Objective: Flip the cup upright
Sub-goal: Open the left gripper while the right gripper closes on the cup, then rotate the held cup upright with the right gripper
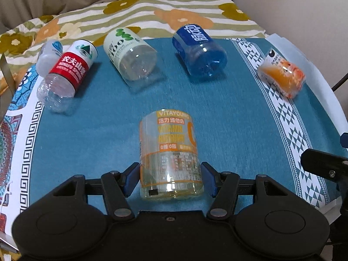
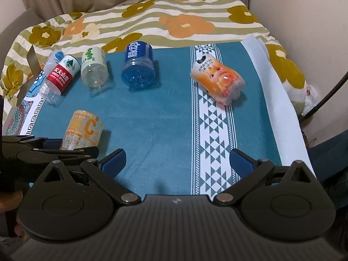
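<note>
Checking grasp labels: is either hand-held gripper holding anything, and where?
Nothing held yet. The left hand-held gripper straddles the yellow vitamin cup near its base, fingers apart from it. The right hand-held gripper is open.

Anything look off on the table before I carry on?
All the cut-bottle cups lie on their sides, none upright: the yellow vitamin cup between the open left hand-held gripper fingers, plus the red-label, green-print, blue and orange ones. No spill shows.
</note>
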{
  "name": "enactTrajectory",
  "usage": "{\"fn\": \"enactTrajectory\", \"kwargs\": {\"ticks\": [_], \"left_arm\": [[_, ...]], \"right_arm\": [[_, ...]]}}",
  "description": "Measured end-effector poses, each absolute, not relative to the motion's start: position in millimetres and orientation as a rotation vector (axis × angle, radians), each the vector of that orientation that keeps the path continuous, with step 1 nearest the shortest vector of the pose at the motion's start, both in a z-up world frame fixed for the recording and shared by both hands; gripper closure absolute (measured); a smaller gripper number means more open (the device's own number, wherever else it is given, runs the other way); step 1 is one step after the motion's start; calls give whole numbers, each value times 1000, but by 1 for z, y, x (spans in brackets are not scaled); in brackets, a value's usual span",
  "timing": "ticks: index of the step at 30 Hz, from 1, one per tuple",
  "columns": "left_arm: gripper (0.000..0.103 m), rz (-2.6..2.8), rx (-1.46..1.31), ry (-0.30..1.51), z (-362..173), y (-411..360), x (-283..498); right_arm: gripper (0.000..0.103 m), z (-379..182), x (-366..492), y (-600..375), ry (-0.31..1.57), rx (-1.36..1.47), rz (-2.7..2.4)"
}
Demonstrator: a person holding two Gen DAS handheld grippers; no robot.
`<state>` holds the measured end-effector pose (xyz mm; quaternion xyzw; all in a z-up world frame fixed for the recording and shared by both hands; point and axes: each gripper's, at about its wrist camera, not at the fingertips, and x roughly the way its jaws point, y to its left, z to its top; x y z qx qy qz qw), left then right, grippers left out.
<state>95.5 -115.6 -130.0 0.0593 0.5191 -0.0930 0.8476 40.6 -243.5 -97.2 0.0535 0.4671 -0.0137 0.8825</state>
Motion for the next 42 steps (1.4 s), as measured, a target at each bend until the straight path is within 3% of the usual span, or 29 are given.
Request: {"fn": "enactTrajectory", "kwargs": {"ticks": [4, 7, 8, 18, 26, 39, 42], "left_arm": [[36, -186, 127, 1093, -131, -119, 95], [8, -176, 134, 1088, -130, -121, 95], [7, -174, 139, 1077, -128, -122, 94], [6, -180, 134, 1020, -97, -112, 82], [0, -166, 109, 997, -73, -64, 71], [0, -156, 23, 1029, -78, 29, 73], [0, -146, 2, 1042, -81, 45, 75]], "right_arm": [[0, -99, 40, -247, 976, 118, -26], [0, -98, 41, -249, 975, 121, -24], [0, -97, 41, -250, 972, 122, -24], [0, -74, 56, -251, 955, 136, 6], [0, -61, 100, -220, 1067, 234, 143], [0, -115, 177, -163, 1347, 398, 149], [7, -126, 185, -157, 1389, 401, 132]]}}
